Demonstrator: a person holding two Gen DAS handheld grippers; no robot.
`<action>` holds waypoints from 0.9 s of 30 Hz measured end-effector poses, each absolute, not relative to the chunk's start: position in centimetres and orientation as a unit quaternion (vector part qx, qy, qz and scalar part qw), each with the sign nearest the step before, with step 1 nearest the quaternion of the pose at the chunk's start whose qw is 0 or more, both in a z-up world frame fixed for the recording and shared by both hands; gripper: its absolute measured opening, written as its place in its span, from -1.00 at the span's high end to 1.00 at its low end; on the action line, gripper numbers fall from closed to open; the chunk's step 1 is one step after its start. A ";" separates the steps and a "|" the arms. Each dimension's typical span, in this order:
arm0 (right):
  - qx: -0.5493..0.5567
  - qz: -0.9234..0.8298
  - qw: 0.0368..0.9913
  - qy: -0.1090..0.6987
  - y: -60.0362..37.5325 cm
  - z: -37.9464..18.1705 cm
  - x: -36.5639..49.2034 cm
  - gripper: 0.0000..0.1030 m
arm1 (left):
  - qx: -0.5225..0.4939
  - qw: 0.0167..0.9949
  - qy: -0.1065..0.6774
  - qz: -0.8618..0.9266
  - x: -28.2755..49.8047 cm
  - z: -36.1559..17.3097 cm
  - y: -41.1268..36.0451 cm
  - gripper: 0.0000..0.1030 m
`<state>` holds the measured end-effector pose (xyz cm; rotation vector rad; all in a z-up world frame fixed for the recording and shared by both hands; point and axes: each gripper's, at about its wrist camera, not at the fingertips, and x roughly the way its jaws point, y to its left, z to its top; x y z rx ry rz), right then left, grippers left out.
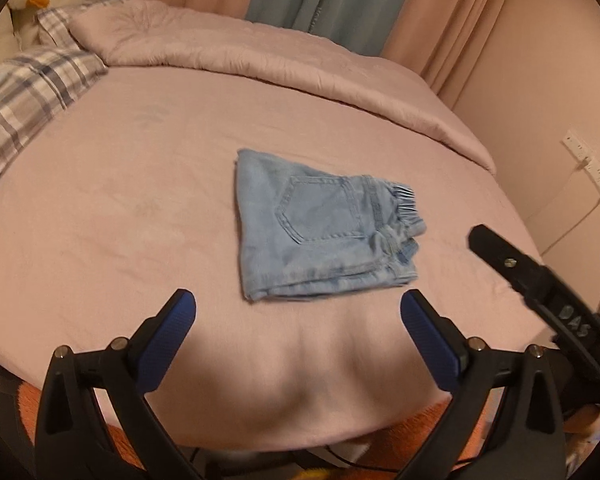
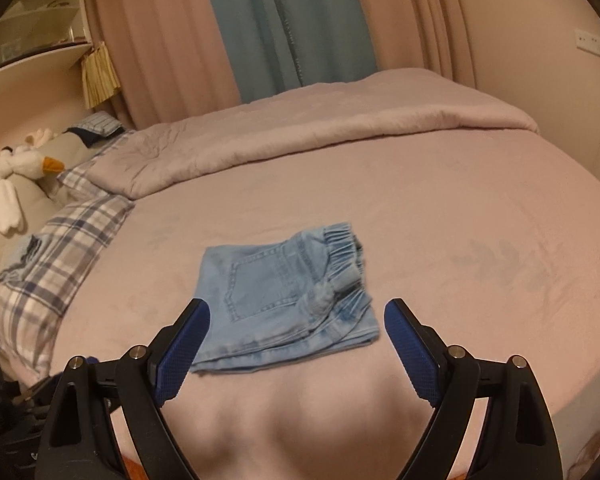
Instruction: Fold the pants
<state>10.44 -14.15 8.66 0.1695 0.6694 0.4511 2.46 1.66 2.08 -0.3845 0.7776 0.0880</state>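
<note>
Light blue denim pants lie folded into a compact rectangle on the pink bed sheet, back pocket up, elastic waistband to the right. They also show in the right wrist view. My left gripper is open and empty, just short of the pants' near edge. My right gripper is open and empty, hovering over the near edge of the pants. One right gripper finger shows at the right of the left wrist view.
A rolled pink duvet lies along the far side of the bed. Plaid pillows and a white goose plush sit at the left. Curtains hang behind. A wall socket with a cable is at the right.
</note>
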 end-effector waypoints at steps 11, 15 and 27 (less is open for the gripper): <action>0.055 0.202 0.922 0.326 -12.5 8.0 9.6 -0.72 | -0.175 0.914 0.360 0.069 1.0 3.0 2.3 -0.99; 0.055 0.199 0.923 0.326 -12.4 8.1 9.4 -0.72 | -0.180 0.914 0.354 0.080 0.6 3.1 2.9 -0.99; 0.059 0.204 0.920 0.329 -12.5 8.1 9.2 -0.72 | -0.179 0.918 0.345 0.076 -0.1 3.7 2.8 -0.99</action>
